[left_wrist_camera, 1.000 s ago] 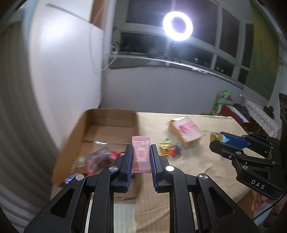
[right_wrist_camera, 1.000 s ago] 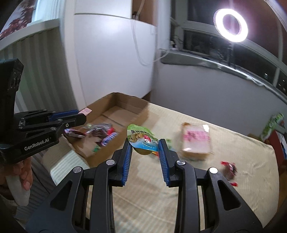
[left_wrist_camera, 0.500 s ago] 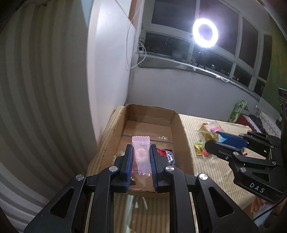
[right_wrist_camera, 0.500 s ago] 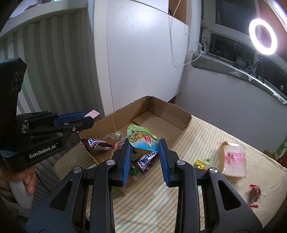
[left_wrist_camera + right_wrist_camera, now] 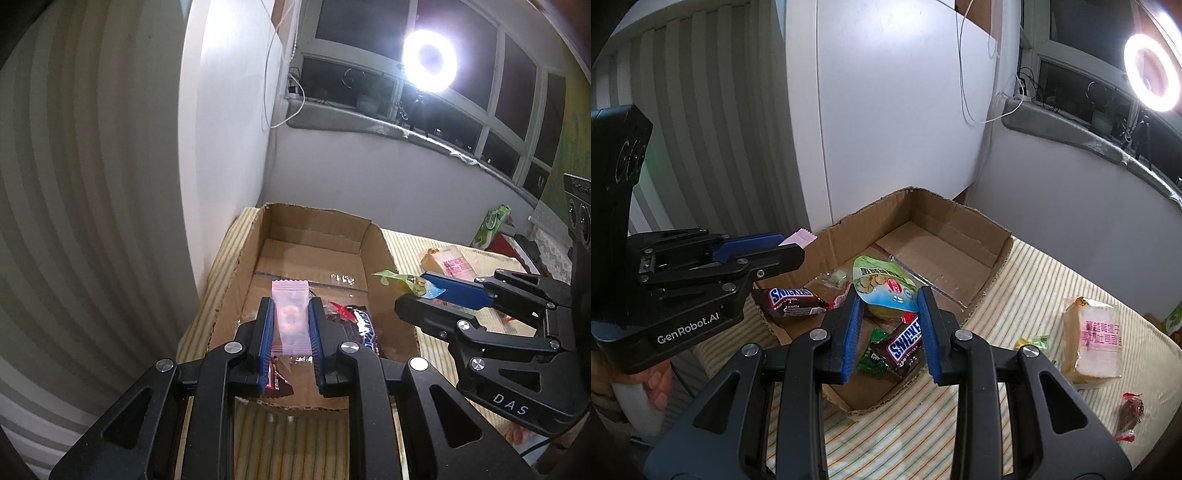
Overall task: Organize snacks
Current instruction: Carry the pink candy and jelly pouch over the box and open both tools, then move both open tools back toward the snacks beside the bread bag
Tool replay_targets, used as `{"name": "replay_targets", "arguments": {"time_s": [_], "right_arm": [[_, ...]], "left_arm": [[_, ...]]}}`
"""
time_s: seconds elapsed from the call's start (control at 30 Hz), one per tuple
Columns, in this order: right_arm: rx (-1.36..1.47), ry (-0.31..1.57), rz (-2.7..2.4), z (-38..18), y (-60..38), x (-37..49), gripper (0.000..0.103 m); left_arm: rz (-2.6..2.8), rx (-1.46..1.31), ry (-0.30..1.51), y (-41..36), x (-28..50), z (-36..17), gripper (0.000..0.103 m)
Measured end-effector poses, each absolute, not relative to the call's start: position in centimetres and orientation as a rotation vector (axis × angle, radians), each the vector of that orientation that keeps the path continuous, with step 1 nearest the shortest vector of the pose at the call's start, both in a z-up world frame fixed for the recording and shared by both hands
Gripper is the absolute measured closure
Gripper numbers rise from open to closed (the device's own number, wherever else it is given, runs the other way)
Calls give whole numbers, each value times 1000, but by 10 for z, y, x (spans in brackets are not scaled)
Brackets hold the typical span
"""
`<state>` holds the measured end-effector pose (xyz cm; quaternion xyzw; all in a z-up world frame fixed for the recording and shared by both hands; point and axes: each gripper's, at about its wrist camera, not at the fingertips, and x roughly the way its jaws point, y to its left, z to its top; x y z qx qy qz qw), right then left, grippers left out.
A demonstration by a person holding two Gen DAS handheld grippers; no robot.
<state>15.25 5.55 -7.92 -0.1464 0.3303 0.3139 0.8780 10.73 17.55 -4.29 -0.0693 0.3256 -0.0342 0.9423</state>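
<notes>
My left gripper (image 5: pixel 290 325) is shut on a pink candy packet (image 5: pixel 290 317) and holds it above the near end of the open cardboard box (image 5: pixel 376 240). My right gripper (image 5: pixel 889 321) is shut on a green and white snack pouch (image 5: pixel 884 284), also above the box (image 5: pixel 993 266). In the right wrist view the left gripper (image 5: pixel 790 253) shows at the left, with the pink packet's tip (image 5: pixel 802 236) sticking out. Two Snickers bars (image 5: pixel 792 301) (image 5: pixel 905 341) and small green sweets (image 5: pixel 873 360) lie in the box.
A wrapped pink-labelled bread pack (image 5: pixel 1095 341), a yellow-green sweet (image 5: pixel 1034 341) and a dark red sweet (image 5: pixel 1130 413) lie on the striped cloth (image 5: pixel 1004 314) right of the box. A white cabinet (image 5: pixel 886 110) and wall stand behind. A ring light (image 5: pixel 1152 74) glares above.
Both grippers have moved left from over the cloth to over the box, each still holding its snack. The box now fills the middle of both views.
</notes>
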Motion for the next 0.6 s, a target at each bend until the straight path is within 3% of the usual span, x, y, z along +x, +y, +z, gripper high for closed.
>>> {"name": "replay_targets", "arguments": {"time_s": [0.1,0.17,0.2,0.23,0.6], "right_arm": [[-345,684,652,-87,60,152,58],[-333,688,658,-89,59,152,56],[-332,688,655,-89,58,153,56],[-330,688,651,-89,57,153,56],[-305,691,613,-87,36,149,56]], "left_arm": [[-70,-141,674,176,111,-46,84],[-52,-136,681,176,114,-48,74],[-38,-140,678,177,114,-49,62],[-33,-145,676,178,114,-50,58],[-35,-140,678,172,114,-47,57]]}}
